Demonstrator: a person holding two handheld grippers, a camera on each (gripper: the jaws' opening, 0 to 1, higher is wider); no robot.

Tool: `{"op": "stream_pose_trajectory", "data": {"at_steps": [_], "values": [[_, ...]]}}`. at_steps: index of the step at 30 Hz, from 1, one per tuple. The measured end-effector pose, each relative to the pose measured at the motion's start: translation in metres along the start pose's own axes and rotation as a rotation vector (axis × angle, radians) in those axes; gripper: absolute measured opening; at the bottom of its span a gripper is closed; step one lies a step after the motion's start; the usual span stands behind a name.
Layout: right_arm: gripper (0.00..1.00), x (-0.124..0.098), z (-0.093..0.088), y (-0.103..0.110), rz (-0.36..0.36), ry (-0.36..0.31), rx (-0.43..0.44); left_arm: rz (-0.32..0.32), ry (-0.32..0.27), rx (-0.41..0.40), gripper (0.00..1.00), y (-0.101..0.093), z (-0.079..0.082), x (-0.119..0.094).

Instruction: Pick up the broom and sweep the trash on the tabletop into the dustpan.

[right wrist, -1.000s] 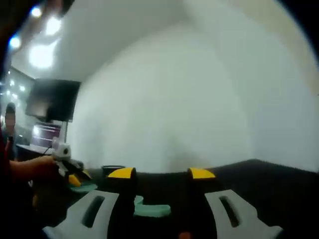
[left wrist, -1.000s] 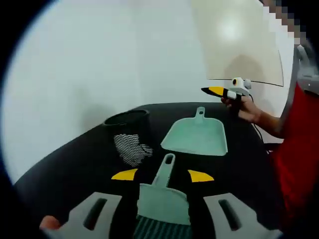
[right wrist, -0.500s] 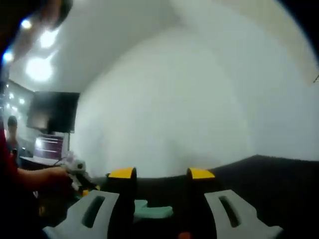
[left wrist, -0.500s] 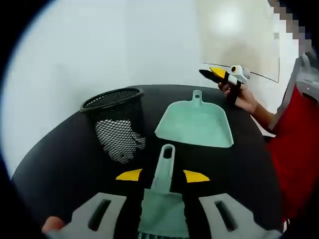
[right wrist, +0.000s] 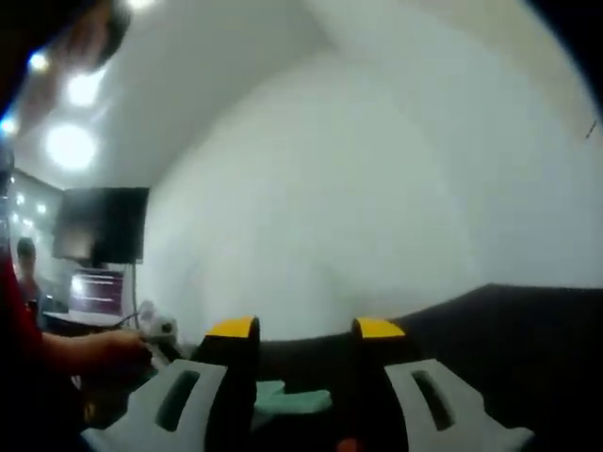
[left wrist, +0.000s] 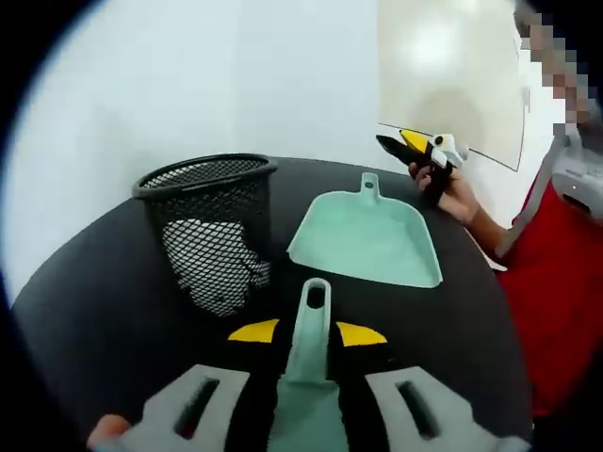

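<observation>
Left gripper view: the left gripper has its jaws spread either side of the broom handle, not pinching it; the dustpan lies beyond, beside a mesh basket (crumpled paper inside); the right gripper, jaws apart, holds nothing; judging by this, sweeping hasn't begun.

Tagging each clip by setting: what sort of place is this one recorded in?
Probably an office or lab room set up for recording: a black round table against a plain white wall, a whiteboard-like panel, and a dark wall screen.
</observation>
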State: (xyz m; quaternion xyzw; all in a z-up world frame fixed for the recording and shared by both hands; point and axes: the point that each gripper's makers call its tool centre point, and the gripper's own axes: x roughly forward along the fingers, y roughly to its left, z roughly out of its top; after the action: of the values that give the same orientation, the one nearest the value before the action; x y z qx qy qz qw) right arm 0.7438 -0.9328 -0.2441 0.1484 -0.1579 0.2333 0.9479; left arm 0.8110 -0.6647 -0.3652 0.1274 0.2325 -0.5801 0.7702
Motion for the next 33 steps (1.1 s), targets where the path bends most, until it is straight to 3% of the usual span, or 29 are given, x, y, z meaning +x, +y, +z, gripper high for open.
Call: {"op": "stream_pose_trajectory", "data": {"at_steps": [7,17,27,33], "values": [[0.39,-0.001,0.001,-0.001,-0.006,-0.007,0.034,0.024,-0.009,0.034,0.14,-0.002,0.004,-0.002],[0.39,-0.001,-0.001,-0.002,-0.014,0.0,0.042,-0.029,-0.1,0.093,0.14,-0.031,0.036,-0.006],[0.38,0.0,-0.01,-0.012,-0.044,0.034,0.107,-0.035,-0.137,0.14,0.14,-0.044,0.056,0.014],[0.38,0.0,-0.011,-0.016,-0.052,0.038,0.144,-0.075,-0.145,0.15,0.14,-0.053,0.066,0.026]]}}
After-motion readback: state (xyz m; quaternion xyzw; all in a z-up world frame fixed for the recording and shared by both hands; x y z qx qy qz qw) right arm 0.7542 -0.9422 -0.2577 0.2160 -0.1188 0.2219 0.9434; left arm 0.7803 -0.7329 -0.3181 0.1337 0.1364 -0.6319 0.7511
